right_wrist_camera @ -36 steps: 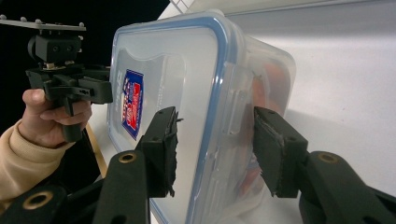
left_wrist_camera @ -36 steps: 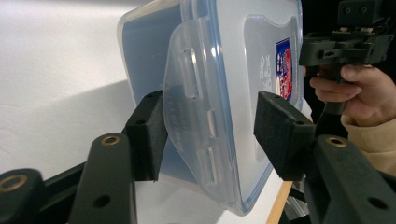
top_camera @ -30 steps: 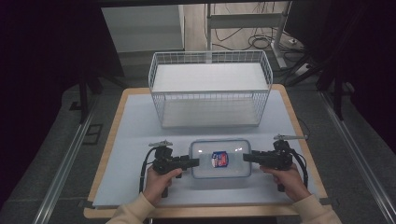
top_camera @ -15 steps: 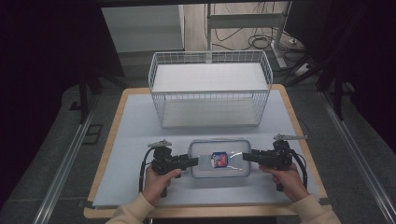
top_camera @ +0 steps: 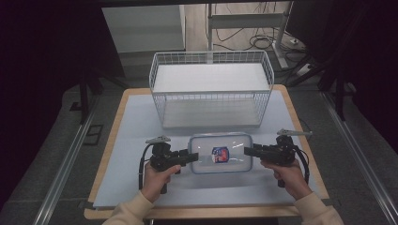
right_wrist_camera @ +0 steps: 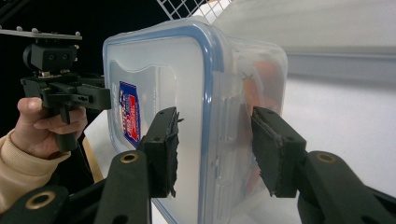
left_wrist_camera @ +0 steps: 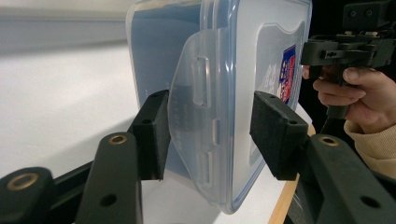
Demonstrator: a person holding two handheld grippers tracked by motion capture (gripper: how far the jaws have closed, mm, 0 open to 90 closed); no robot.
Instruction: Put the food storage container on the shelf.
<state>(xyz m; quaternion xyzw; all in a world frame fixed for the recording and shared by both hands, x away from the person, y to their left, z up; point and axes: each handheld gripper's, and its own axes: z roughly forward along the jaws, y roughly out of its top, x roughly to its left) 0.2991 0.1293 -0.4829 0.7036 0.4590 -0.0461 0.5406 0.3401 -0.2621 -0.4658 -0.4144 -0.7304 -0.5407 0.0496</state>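
- The wire basket (top_camera: pixel 211 55) stands at the far side of the bench (top_camera: pixel 131 122), the lidded container (top_camera: pixel 206 161) just before it
- My left gripper (top_camera: pixel 192 157) and right gripper (top_camera: pixel 248 151) have jaws clamped on its opposite ends
- Best lift: both together, level, no twisting

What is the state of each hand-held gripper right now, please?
Left hand-held gripper: shut on the side latch flap of the plastic container.
Right hand-held gripper: jaws around the container's other end; whether the pads press, cannot be told.
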